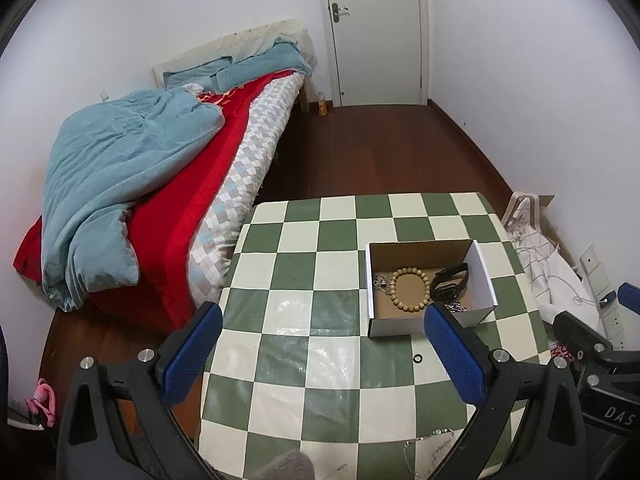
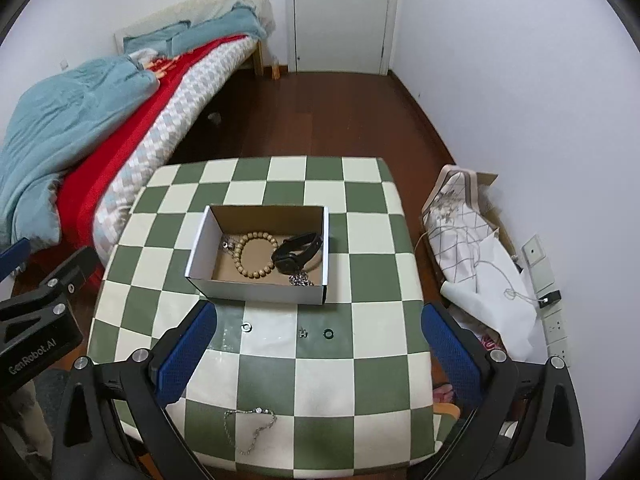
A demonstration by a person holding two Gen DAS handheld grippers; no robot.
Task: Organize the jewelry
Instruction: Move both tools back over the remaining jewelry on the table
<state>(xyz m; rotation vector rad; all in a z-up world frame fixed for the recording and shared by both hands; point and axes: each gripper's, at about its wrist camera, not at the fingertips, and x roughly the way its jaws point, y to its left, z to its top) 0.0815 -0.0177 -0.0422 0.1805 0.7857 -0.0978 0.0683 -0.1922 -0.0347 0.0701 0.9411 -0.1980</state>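
Observation:
An open cardboard box (image 2: 256,292) (image 1: 390,328) stands on the green and white checkered table (image 2: 372,368) (image 1: 296,240). It holds a wooden bead bracelet (image 2: 258,254) (image 1: 410,289), a black watch (image 2: 298,254) (image 1: 452,280) and silver chain pieces (image 2: 301,279). On the table in front lie a silver ring (image 2: 246,326), a small earring (image 2: 303,333) and a dark ring (image 2: 328,334) (image 1: 418,358). A silver chain (image 2: 250,428) (image 1: 430,450) lies near the front edge. My left gripper (image 1: 320,350) and right gripper (image 2: 316,352) are open and empty above the table.
A bed (image 1: 160,184) with blue and red covers stands left of the table. A patterned cloth bag and white paper (image 2: 472,240) lie on the floor to the right by the wall. A white door (image 2: 340,16) is at the far end.

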